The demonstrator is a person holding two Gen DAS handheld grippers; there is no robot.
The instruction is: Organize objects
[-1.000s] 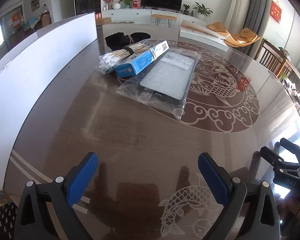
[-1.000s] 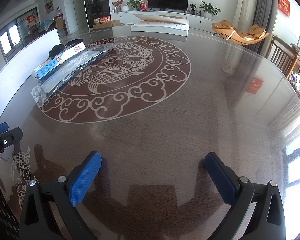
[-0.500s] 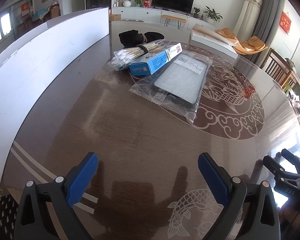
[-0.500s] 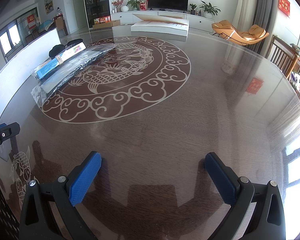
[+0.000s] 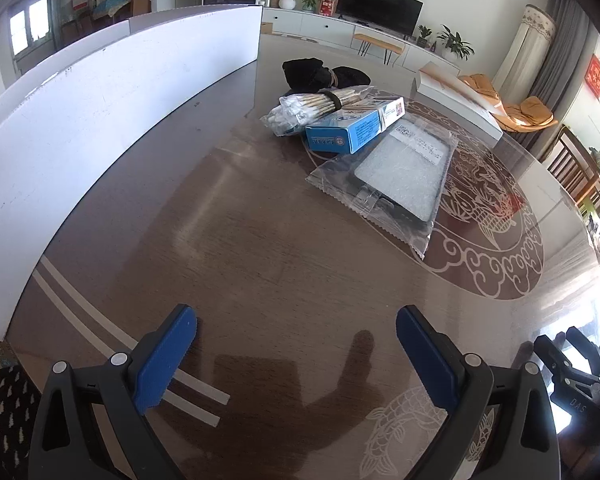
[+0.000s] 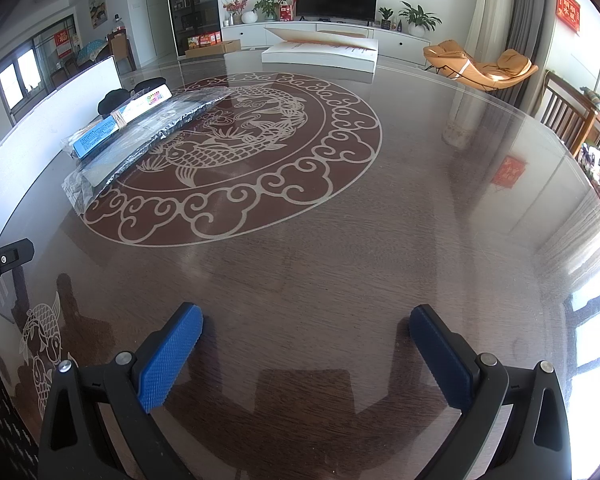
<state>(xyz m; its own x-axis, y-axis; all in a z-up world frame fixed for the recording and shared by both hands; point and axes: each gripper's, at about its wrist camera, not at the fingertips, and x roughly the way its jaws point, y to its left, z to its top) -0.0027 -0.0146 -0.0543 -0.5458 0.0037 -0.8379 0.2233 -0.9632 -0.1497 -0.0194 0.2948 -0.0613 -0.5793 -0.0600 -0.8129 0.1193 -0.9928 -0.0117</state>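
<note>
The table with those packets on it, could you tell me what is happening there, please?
A person holds tongs in each hand over a glass-topped table. The left tongs and right tongs are both open and hold nothing. Ahead of the left tongs lie a blue box, a bundle of sticks in plastic, a clear flat packet and a black item, close together. None of them is gripped yet.

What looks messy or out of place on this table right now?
Nothing is spilled or damaged. The items sit in a loose heap: the bundle of sticks leans on the blue box, which overlaps the clear plastic packet, lying askew on the table.
</note>
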